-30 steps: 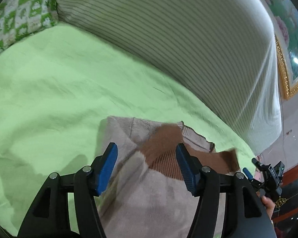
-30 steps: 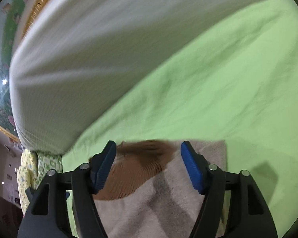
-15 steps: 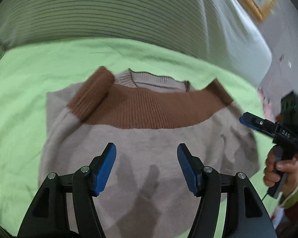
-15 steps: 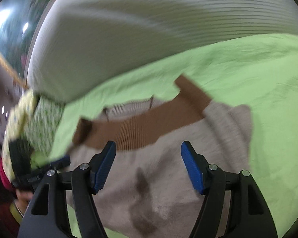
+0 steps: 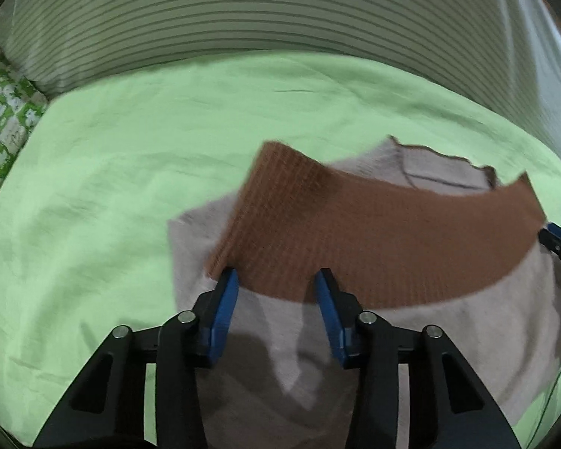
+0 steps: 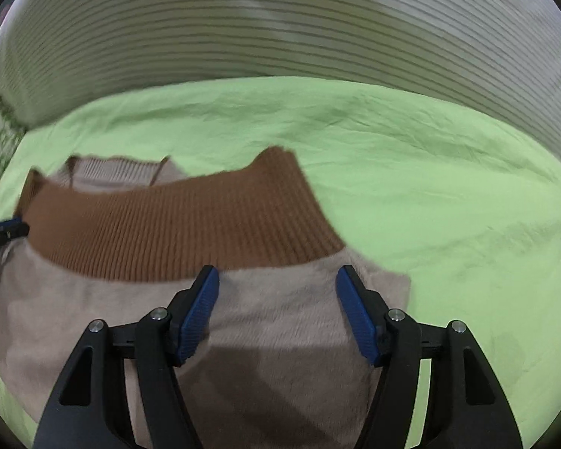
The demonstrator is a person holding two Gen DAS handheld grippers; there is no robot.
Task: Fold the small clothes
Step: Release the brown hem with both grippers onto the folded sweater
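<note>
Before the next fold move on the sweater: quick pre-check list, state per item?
1. Sweater lying on the green sheet, both brown sleeves folded across the chest: ok.
2. Left gripper over the sweater's left side, jaws apart, having just been closing; fabric lies under them, none pinched: ok.
3. Right gripper over the sweater's right side, jaws apart, nothing pinched: ok.
4. Sweater's lower hem in view for the next grasp: cannot tell, hidden below the grippers in both views.
5. Striped pillow lies apart from the sweater: ok.
6. Sweater body flat, no bunching: cannot tell, motion blur.
</note>
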